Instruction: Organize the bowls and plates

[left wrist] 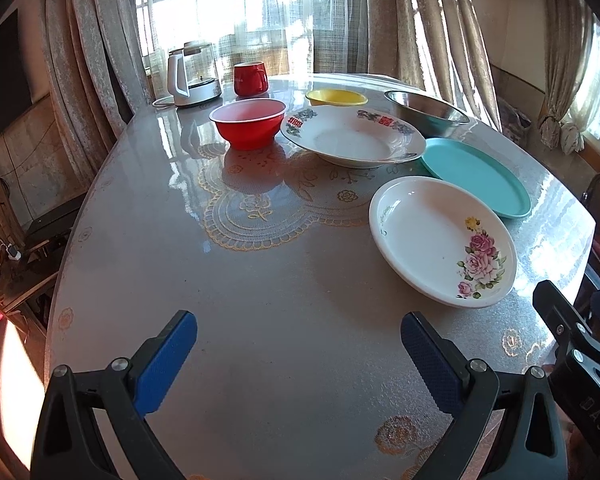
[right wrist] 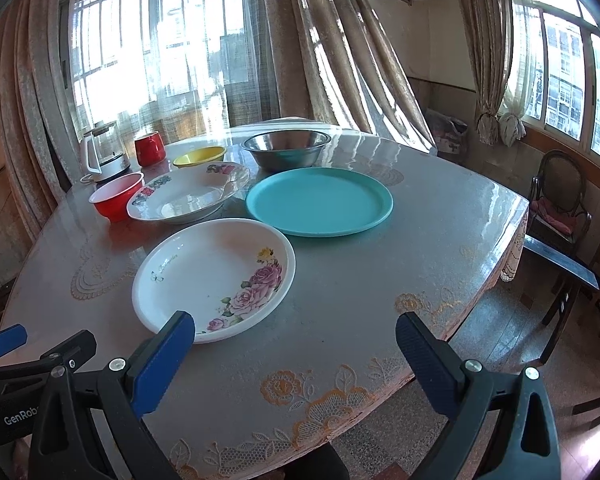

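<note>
A large round table [left wrist: 260, 264] under a glossy clear cover, with lace cloth beneath, fills both views. At its far side sits a wide stainless-steel bowl [right wrist: 286, 148], and just in front of it lies a flat turquoise plastic plate [right wrist: 320, 202]. To the left of that plate rests a white deep plate with a red-and-green flower rim [left wrist: 354, 136], its edge close to the turquoise one. Nearer the camera lies a white deep plate painted with pink roses [right wrist: 214, 280], just beside the turquoise plate but apart from it. A red plastic bowl [left wrist: 248, 122] stands upright at the left of the rimmed plate, nearly touching it, and a shallow yellow bowl [left wrist: 336, 97] sits behind. Farther back stand a glass kettle with a white handle [left wrist: 192, 76] and a red mug [left wrist: 251, 78].

The left gripper [left wrist: 299, 356] hangs over bare tabletop, its blue-padded jaws spread wide and holding nothing. The right gripper [right wrist: 295, 354] hovers at the near table edge, jaws likewise spread and empty, its left fingertip [right wrist: 168, 354] overlapping the rose plate's near rim in view; whether they touch is unclear.
</note>
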A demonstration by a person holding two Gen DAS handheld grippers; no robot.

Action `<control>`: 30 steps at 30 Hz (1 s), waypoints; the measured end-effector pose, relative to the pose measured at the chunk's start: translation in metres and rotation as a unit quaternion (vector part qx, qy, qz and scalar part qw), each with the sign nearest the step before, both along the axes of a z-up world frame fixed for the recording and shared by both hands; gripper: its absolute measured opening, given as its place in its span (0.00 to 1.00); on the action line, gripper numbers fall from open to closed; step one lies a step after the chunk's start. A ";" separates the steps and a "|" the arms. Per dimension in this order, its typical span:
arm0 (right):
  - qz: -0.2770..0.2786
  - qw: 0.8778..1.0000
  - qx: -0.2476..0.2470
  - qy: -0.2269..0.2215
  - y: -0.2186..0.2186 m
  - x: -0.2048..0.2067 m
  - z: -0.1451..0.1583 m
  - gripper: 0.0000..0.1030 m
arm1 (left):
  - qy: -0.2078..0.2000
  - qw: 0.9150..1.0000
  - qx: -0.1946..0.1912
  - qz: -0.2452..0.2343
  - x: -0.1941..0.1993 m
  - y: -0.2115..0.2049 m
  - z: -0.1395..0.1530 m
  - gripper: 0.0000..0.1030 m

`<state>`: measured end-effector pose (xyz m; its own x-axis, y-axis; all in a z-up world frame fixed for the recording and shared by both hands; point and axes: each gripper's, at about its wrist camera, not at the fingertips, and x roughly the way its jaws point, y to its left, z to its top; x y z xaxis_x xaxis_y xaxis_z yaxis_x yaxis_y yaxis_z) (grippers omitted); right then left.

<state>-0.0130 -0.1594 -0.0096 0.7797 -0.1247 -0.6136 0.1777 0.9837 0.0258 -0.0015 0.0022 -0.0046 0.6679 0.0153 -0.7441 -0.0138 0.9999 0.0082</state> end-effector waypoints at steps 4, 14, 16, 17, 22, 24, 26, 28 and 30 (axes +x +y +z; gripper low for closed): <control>-0.002 1.000 -0.001 0.001 -0.001 -0.001 -0.001 0.99 | -0.001 1.000 0.000 -0.001 -0.001 0.000 0.001 1.00; -0.006 1.000 -0.004 0.003 -0.002 -0.001 -0.001 0.99 | 0.000 1.000 0.000 -0.002 -0.002 -0.001 0.001 1.00; -0.007 1.000 -0.003 0.002 -0.002 -0.001 -0.001 0.99 | 0.001 1.000 0.000 -0.002 -0.002 -0.001 0.001 1.00; -0.007 1.000 -0.004 0.003 -0.002 -0.001 -0.001 0.99 | 0.000 1.000 0.001 -0.001 -0.002 0.000 0.001 1.00; -0.009 1.000 -0.003 0.005 -0.003 0.000 -0.002 0.99 | 0.001 1.000 0.000 -0.001 -0.002 0.000 0.001 1.00; -0.010 1.000 0.000 0.005 -0.003 0.000 -0.002 0.99 | 0.002 1.000 0.001 -0.003 -0.002 -0.001 0.001 1.00; -0.009 1.000 -0.001 0.007 -0.003 0.001 -0.002 0.99 | 0.003 1.000 0.001 -0.003 -0.002 -0.001 0.000 1.00; -0.008 1.000 0.000 0.006 -0.003 0.000 -0.002 0.99 | 0.005 1.000 0.001 -0.004 -0.001 -0.001 -0.001 1.00; -0.007 1.000 0.000 0.006 -0.002 0.000 -0.003 0.99 | 0.004 1.000 0.000 -0.003 -0.001 0.000 -0.001 1.00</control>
<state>-0.0127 -0.1618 -0.0123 0.7706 -0.1345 -0.6230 0.1912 0.9812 0.0245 -0.0030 0.0019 -0.0054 0.6614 0.0116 -0.7499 -0.0082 0.9999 0.0083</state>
